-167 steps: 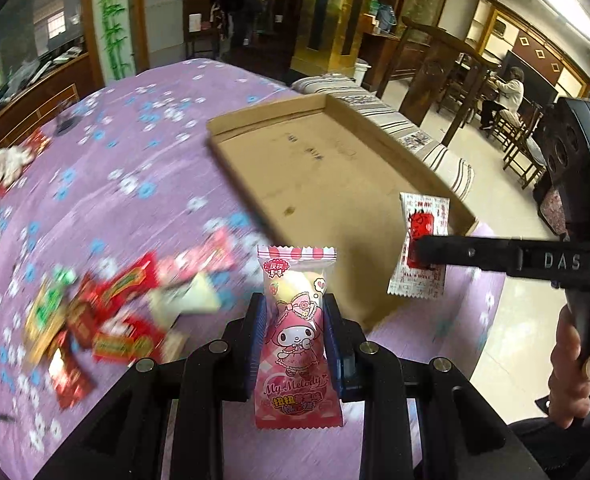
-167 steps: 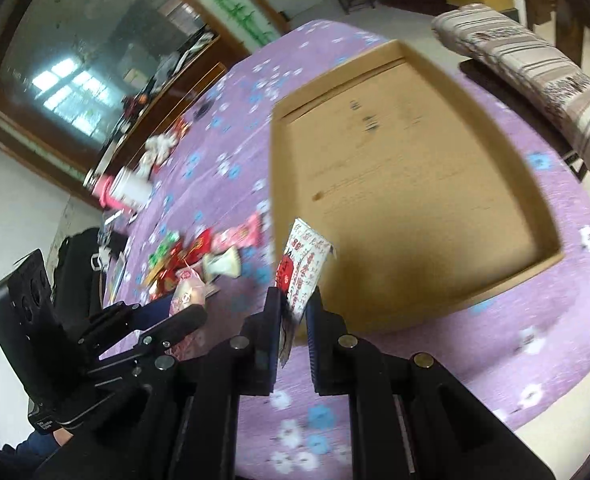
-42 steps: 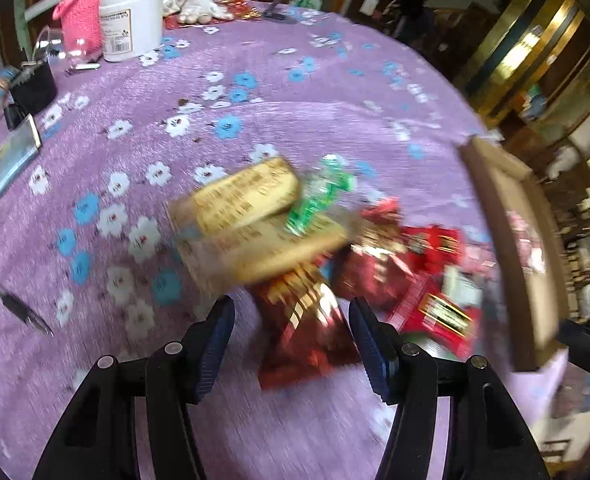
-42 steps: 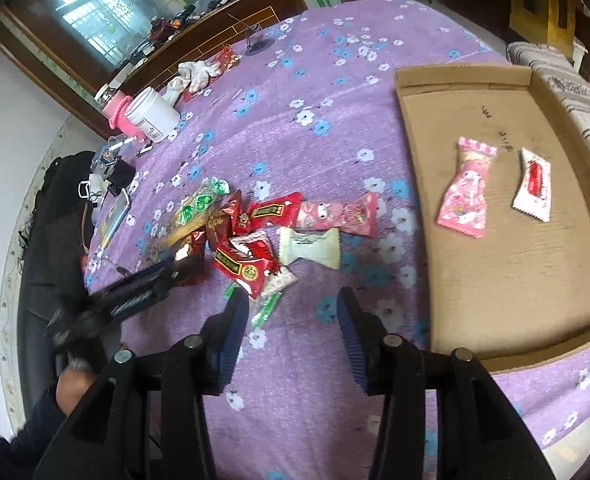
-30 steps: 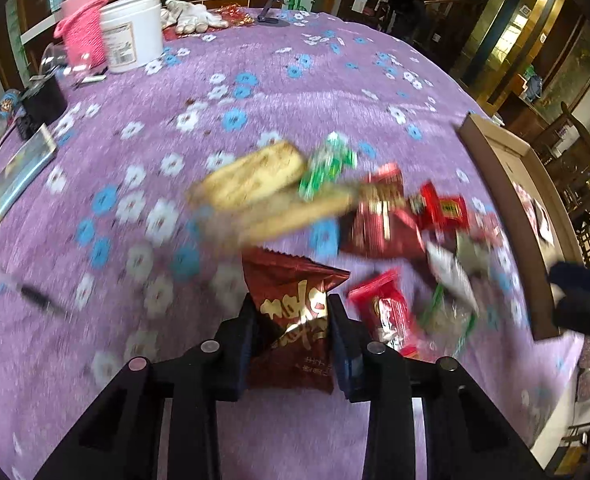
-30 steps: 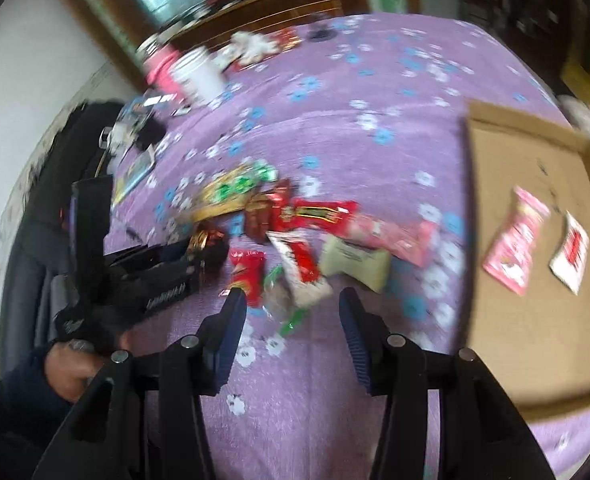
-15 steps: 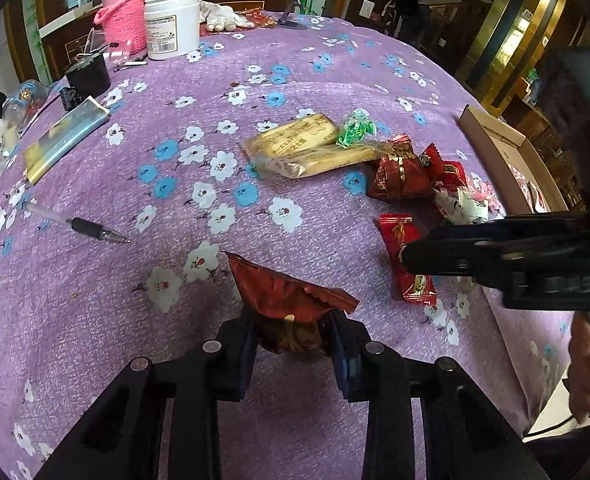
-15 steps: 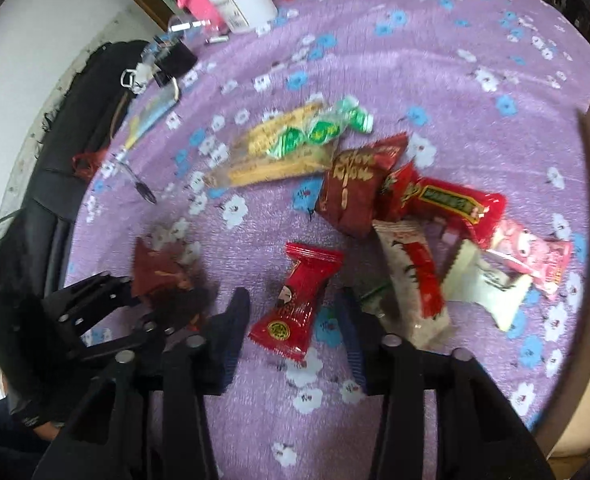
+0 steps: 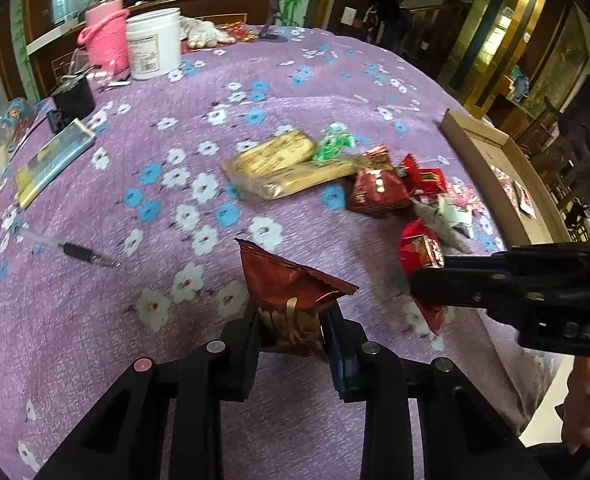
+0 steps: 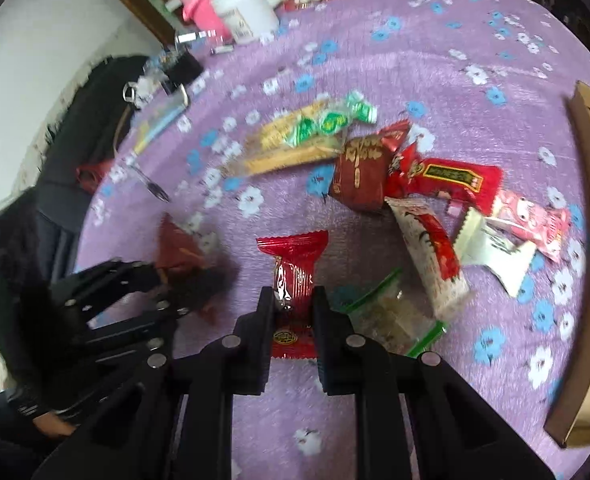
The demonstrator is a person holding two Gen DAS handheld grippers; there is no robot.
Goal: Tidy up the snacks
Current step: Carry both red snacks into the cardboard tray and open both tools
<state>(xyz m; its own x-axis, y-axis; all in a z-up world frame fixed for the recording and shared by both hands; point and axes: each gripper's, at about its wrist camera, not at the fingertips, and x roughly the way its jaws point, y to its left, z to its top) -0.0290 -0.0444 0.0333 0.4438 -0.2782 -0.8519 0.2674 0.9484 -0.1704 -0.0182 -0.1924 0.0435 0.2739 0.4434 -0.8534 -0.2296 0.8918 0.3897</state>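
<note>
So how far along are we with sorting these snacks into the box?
Early on. Two packets already lie in the cardboard box. In hand: the left gripper is shut on a dark red packet, and the right gripper is shut on a bright red candy. Left: the pile of about eight snacks on the purple cloth.

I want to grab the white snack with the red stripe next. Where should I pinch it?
The white snack with the red stripe lies flat, long and narrow, in the pile. Probably best to come from above and pinch across its narrow middle. Its far end touches the dark red packet, and a clear green-edged packet crowds its near end, so the middle looks freest.
</note>
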